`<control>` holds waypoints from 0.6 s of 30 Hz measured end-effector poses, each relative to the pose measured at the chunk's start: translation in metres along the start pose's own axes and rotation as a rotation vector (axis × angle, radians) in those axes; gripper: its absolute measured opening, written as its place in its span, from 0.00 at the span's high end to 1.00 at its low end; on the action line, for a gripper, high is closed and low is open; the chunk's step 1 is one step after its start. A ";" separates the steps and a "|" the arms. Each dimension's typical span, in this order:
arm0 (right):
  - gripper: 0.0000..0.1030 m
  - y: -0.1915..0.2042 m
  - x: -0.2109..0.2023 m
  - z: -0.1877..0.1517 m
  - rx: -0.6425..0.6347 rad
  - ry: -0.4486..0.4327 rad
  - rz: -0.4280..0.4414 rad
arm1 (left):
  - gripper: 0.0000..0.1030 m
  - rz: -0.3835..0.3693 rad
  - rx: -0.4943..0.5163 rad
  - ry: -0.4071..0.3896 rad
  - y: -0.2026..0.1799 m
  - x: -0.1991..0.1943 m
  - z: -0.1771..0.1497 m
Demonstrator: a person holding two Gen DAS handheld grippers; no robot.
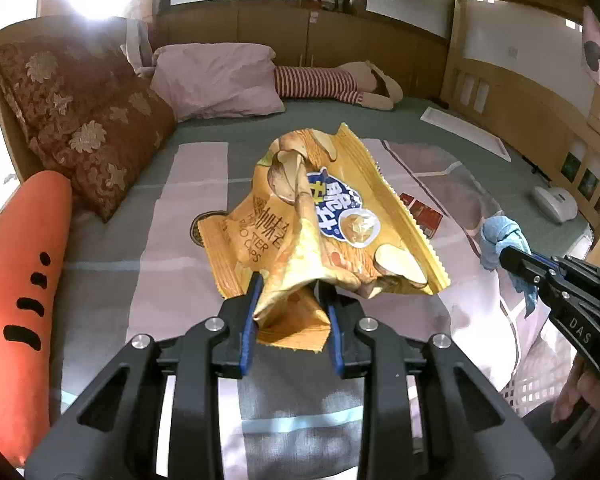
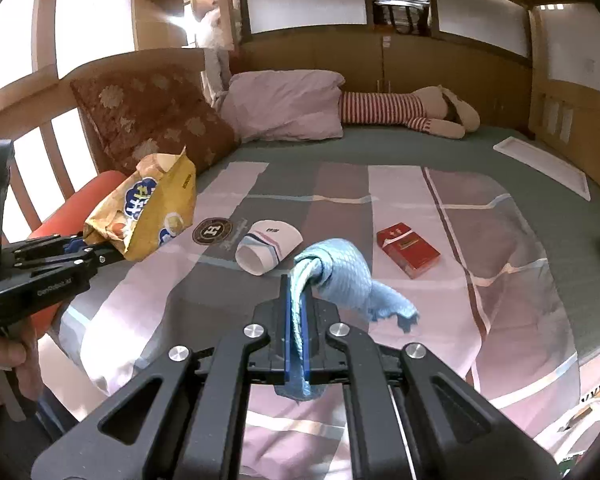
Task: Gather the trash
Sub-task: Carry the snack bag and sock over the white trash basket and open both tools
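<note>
My left gripper (image 1: 290,286) is shut on a crumpled yellow chip bag (image 1: 324,216) and holds it above the bed. The bag also shows in the right wrist view (image 2: 148,212), at the left, in the left gripper (image 2: 100,250). My right gripper (image 2: 297,280) is shut on a light blue cloth (image 2: 340,276) that hangs above the quilt. The cloth also shows in the left wrist view (image 1: 502,240), at the right, in the right gripper (image 1: 504,258). A red cigarette pack (image 2: 408,248) and a white sock (image 2: 268,250) lie on the quilt.
The bed's patchwork quilt (image 2: 460,280) lies over a green sheet. A brown floral cushion (image 1: 80,120), a pink pillow (image 1: 216,76), an orange bolster (image 1: 16,280) and a striped plush toy (image 1: 332,84) lie along the far and left sides. A white device (image 1: 556,202) lies at the right.
</note>
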State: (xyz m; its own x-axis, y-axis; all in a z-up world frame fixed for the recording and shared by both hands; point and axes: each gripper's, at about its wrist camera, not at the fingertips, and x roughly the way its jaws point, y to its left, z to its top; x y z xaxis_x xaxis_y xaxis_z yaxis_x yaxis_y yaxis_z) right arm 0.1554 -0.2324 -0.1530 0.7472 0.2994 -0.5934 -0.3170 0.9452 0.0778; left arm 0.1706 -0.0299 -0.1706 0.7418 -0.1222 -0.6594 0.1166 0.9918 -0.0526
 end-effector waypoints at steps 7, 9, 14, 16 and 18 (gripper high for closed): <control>0.95 -0.006 -0.005 -0.002 0.025 -0.007 0.002 | 0.72 -0.008 0.004 0.005 -0.001 -0.001 0.001; 0.95 -0.011 -0.012 0.000 0.044 -0.028 0.014 | 0.72 -0.014 0.010 0.003 -0.003 -0.003 0.001; 0.95 -0.033 -0.068 -0.007 0.110 -0.086 0.025 | 0.72 -0.037 0.024 0.006 -0.005 -0.002 0.003; 0.95 -0.049 -0.111 -0.017 0.129 -0.115 -0.010 | 0.72 -0.049 0.036 0.006 -0.007 -0.001 0.001; 0.95 -0.067 -0.148 -0.028 0.153 -0.127 -0.053 | 0.72 -0.069 0.054 0.004 -0.014 -0.003 0.001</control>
State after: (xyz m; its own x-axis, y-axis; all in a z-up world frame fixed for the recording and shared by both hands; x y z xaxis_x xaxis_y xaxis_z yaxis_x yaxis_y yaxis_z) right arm 0.0499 -0.3434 -0.0929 0.8312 0.2532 -0.4950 -0.1898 0.9660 0.1754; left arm 0.1680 -0.0431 -0.1672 0.7281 -0.1895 -0.6588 0.2026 0.9776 -0.0573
